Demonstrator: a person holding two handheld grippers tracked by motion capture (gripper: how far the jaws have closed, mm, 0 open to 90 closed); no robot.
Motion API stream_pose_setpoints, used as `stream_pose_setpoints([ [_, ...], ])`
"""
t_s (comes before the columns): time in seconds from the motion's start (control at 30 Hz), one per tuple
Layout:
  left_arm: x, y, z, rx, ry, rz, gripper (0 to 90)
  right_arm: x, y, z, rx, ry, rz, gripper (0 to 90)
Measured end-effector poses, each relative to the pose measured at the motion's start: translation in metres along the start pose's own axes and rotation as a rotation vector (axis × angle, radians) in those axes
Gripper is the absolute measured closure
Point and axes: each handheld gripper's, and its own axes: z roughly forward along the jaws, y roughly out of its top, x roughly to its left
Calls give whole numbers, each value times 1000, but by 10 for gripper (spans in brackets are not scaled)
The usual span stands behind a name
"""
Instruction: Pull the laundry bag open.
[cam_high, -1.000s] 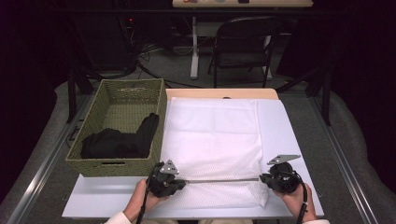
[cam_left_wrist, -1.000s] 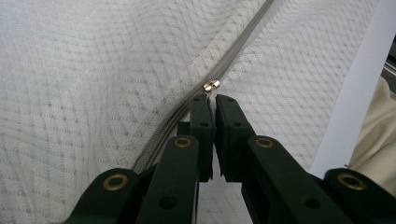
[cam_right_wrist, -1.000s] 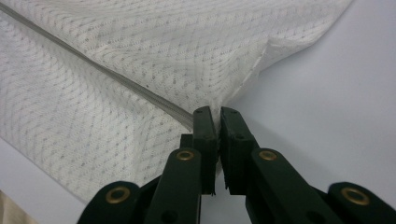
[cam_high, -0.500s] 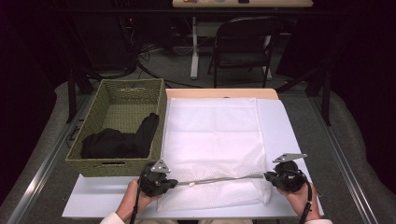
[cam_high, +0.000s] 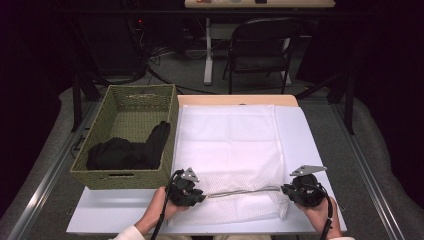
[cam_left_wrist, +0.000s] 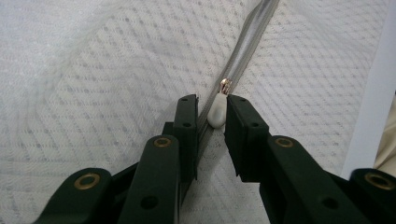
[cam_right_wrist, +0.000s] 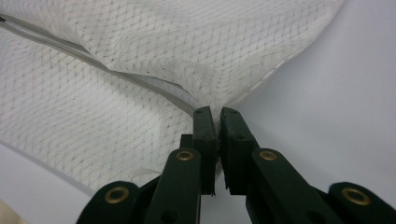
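Observation:
A white mesh bag (cam_high: 227, 145) lies flat on the white table (cam_high: 115, 210), with its zipper (cam_high: 240, 191) running along the near edge. My left gripper (cam_high: 202, 196) is at the zipper's left end. In the left gripper view its jaws (cam_left_wrist: 211, 99) have just been opening; the white zipper pull (cam_left_wrist: 216, 112) sits between them beside the right pad, with a gap on the other side. My right gripper (cam_high: 284, 189) is at the zipper's right end. Its jaws (cam_right_wrist: 215, 111) are shut on the bag's bunched mesh (cam_right_wrist: 187, 46) there.
A woven green basket (cam_high: 125, 102) with black clothing (cam_high: 125, 152) in it stands on the table's left, close to the bag's edge. A dark chair (cam_high: 260, 45) and a desk leg stand beyond the far edge. Bare white tabletop runs along the front left.
My left hand slid left along the zipper, then came back to the right. The zipper went from straight to slightly bowed. The right hand stayed put.

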Motion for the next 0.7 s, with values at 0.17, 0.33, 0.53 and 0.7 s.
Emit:
stream_pose_setpoints([
  [0.17, -10, 5, 7, 40, 16, 58, 792, 2, 0, -2, -9, -4, -5, 854],
  [0.33, -10, 6, 7, 51, 18, 46, 807, 3, -2, -2, -11, -6, -3, 852],
  [0.53, -13, 5, 7, 37, 43, 63, 826, 4, -2, -4, -18, -16, 2, 852],
  [0.7, -18, 4, 7, 38, 71, 102, 831, 3, -3, -5, -24, -16, 8, 851],
])
